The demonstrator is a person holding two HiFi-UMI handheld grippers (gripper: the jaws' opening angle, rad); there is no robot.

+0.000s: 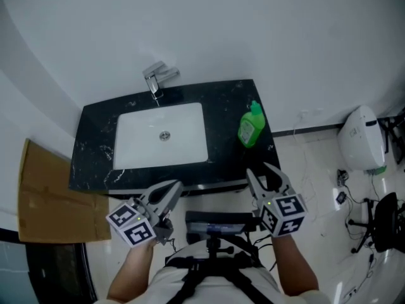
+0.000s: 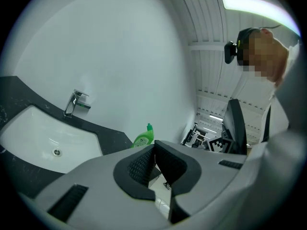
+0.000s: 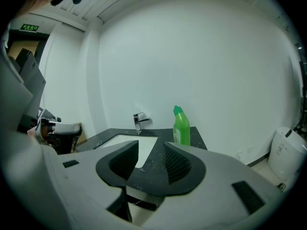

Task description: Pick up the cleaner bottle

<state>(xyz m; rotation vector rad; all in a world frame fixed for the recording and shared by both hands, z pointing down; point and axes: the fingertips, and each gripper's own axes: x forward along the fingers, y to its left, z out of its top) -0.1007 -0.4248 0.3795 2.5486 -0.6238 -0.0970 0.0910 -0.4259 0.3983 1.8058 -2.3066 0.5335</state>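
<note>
The cleaner bottle [image 1: 251, 126] is green with a green cap and stands upright at the right end of the black stone counter [image 1: 95, 145]. It also shows in the left gripper view [image 2: 143, 138] and the right gripper view [image 3: 181, 127]. My left gripper [image 1: 169, 192] hangs in front of the counter's near edge, below the basin; its jaws [image 2: 154, 150] meet at the tips with nothing between them. My right gripper [image 1: 264, 175] is held off the counter's front right corner, short of the bottle, open and empty [image 3: 151, 150].
A white basin [image 1: 161, 135] is set into the counter, with a chrome tap [image 1: 155, 80] behind it against the white wall. Flat cardboard [image 1: 44, 201] leans at the left. A white appliance [image 1: 362, 138] and a black chair [image 1: 380, 217] stand on the floor at the right.
</note>
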